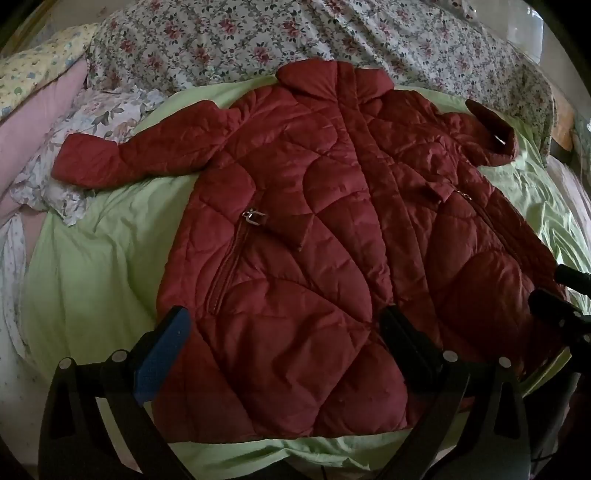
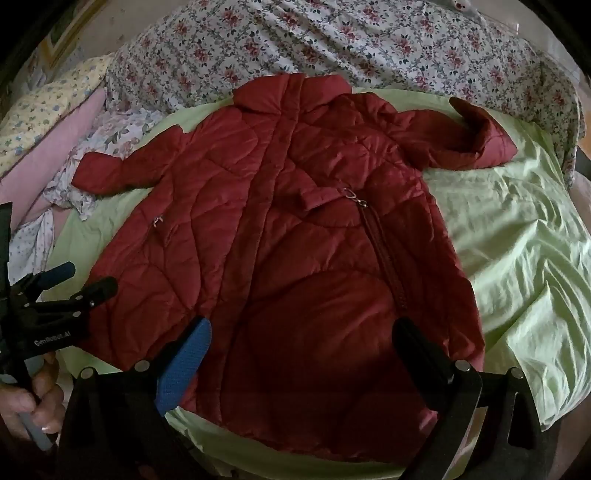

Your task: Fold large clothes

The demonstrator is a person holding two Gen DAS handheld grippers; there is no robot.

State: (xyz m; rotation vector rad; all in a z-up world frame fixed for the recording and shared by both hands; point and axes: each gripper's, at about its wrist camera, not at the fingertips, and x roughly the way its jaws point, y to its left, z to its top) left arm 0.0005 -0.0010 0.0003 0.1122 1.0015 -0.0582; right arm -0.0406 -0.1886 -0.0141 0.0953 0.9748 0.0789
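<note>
Two grippers, left gripper [image 1: 284,325] and right gripper [image 2: 301,338], hover fingers spread wide, holding nothing, over red quilted coat [image 1: 332,221] lying flat on green sheet [image 1: 96,258].

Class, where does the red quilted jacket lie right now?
In both wrist views the red quilted jacket lies spread front-up on the green sheet, collar toward the floral bedding, just beyond both open tongs.

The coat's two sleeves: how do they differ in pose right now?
The left sleeve lies stretched out sideways, nearly straight; the right sleeve is bent, doubling back on itself.
The left sleeve's cuff end rests on the crumpled floral cloth; the right sleeve lies on the green sheet.
Both are the same quilted red as the coat and are not yet folded in over its body.
</note>
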